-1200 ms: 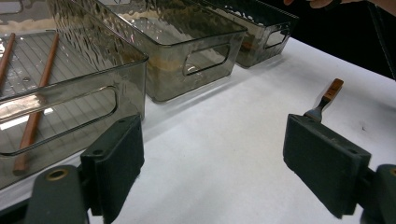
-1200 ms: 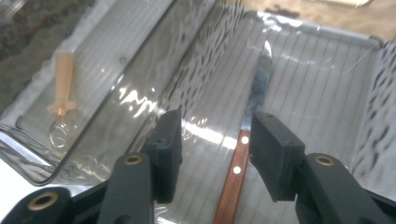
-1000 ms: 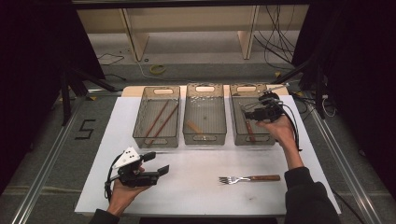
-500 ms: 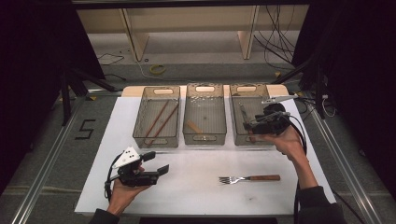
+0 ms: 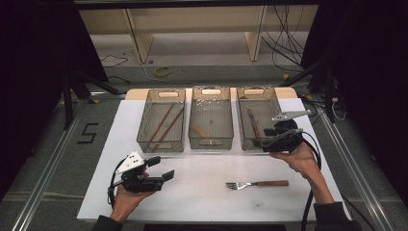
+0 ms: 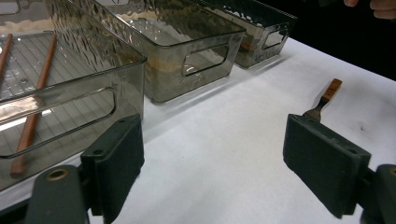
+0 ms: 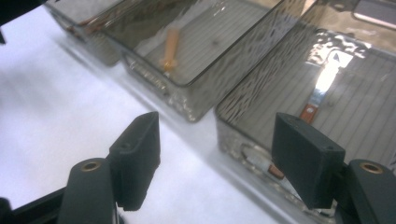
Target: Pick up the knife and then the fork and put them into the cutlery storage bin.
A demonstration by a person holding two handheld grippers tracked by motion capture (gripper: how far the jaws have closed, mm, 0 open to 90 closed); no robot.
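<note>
High view: fixed overhead, looks forward and down from the person's side, far enough to take in the whole white table (image 5: 202, 197) and three smoked bins.

Left gripper view: rides low, close to the tabletop, looks between the left gripper (image 6: 212, 156) pads across the bin fronts; chopstick bin (image 6: 70, 88) nearest, left of the claw, fork (image 6: 324, 98) beyond its right pad.

Right gripper view: rides close above the knife bin (image 7: 299, 107) front edge, right gripper (image 7: 217, 156) angled down; middle bin (image 7: 205, 60) just beyond the claw.

Shared by all three: the bin row.
</note>
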